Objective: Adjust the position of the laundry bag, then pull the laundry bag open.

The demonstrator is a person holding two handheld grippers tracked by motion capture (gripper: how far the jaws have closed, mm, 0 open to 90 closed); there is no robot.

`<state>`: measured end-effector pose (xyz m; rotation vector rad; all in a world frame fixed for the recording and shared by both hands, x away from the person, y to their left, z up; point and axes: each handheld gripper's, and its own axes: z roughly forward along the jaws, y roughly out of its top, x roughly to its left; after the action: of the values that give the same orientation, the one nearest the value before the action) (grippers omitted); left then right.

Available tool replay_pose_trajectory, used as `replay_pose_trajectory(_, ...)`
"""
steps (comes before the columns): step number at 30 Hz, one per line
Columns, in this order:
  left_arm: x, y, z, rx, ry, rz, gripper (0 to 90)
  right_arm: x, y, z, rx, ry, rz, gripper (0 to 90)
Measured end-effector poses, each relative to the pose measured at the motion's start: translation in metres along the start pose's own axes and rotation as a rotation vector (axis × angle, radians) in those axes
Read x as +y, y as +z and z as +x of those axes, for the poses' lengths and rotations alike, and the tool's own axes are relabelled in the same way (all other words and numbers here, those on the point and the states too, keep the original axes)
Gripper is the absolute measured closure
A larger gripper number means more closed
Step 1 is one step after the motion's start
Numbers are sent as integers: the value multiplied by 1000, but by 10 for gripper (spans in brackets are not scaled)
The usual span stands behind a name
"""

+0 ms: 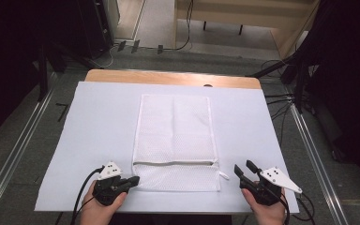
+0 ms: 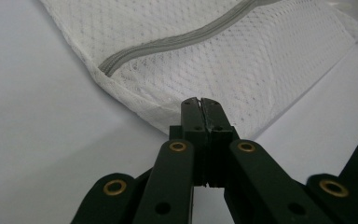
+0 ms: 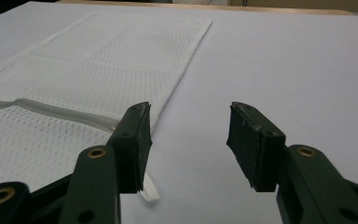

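High view is showing a wooden table (image 1: 168, 76) running across the middle of the frame, its far edge bare and the rest lying under a pale lilac-white sheet (image 1: 93, 131). Grey carpeted floor with metal rails (image 1: 14, 154) is flanking the table at the left and right edges of the frame, dark cables (image 1: 281, 101) are trailing at the right, and black stands and light wooden furniture are sitting along the top. Nothing is standing between the tongs and the bag.

A white rectangular mesh laundry bag (image 1: 176, 140) is lying flat in the centre of the sheet, long side running from top to bottom of the frame, with a grey zip (image 1: 173, 163) crossing it near its lower end and a small white tab (image 1: 223, 176) sticking out at the lower right corner.

At the lower left of the frame the left gripper (image 1: 133, 180) is resting in the person's left hand (image 1: 101, 208), its tips touching the bag's lower left edge. Left gripper view is showing the jaws pressed together with no gap, just at the bag's hem (image 2: 135, 100); whether any mesh is being pinched between them I cannot tell.

At the lower right the right gripper (image 1: 244, 168) is being held in the right hand (image 1: 267, 211), near the bag's lower right corner but apart from it. Right gripper view is showing its jaws spread wide over bare sheet, with the bag's edge and the tab (image 3: 150, 192) lying just beside the left jaw at lower left.
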<state>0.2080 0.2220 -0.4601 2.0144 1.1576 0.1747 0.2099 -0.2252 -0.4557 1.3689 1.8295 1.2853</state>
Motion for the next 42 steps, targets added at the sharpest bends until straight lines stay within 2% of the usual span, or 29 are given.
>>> replay_pose_trajectory(2, -2, -5, 2, -28, -23, 13, 900, -3, -1, 5, 0, 8, 22, 504)
replay_pose_trajectory(6, -5, -7, 2, -8, -19, 13, 900, -6, 0, 13, 32, -8, 59, 507)
replay_pose_trajectory(8, -5, -9, 4, 18, -29, -7, 893, -7, 2, 17, 40, -15, 82, 505)
replay_pose_trajectory(10, -5, -13, 6, 70, -30, -59, 720, -8, 7, 22, 70, -20, 105, 487)
replay_pose_trajectory(11, -5, -14, 6, 77, -30, -78, 639, -9, 10, 25, 81, -23, 117, 474)
replay_pose_trajectory(12, -3, -16, 7, 64, -32, -107, 585, -9, 12, 27, 89, -25, 129, 458)
replay_pose_trajectory(13, -3, -17, 7, 64, -32, -119, 515, -10, 18, 30, 117, -14, 162, 423)
replay_pose_trajectory(15, -3, -18, 6, 63, -29, -126, 487, -12, 24, 32, 137, 10, 205, 382)
replay_pose_trajectory(19, -4, -15, 4, 45, -14, -109, 520, -16, 36, 37, 134, 33, 251, 378)
replay_pose_trajectory(23, -3, -17, 1, 77, -5, -144, 461, -17, 46, 45, 129, 35, 275, 378)
replay_pose_trajectory(26, -2, -21, 0, 99, 2, -180, 427, -18, 49, 52, 93, 5, 281, 393)
replay_pose_trajectory(31, 1, -24, -8, 123, 31, -224, 420, -20, 50, 64, 16, -96, 284, 439)
replay_pose_trajectory(33, 3, -23, -13, 121, 50, -232, 420, -21, 51, 68, 15, -122, 278, 499)
replay_pose_trajectory(37, 10, -17, -22, 109, 75, -217, 416, -19, 52, 72, 25, -131, 288, 579)
replay_pose_trajectory(42, 23, -6, -35, 49, 84, -202, 418, -17, 52, 69, 9, -113, 290, 807)
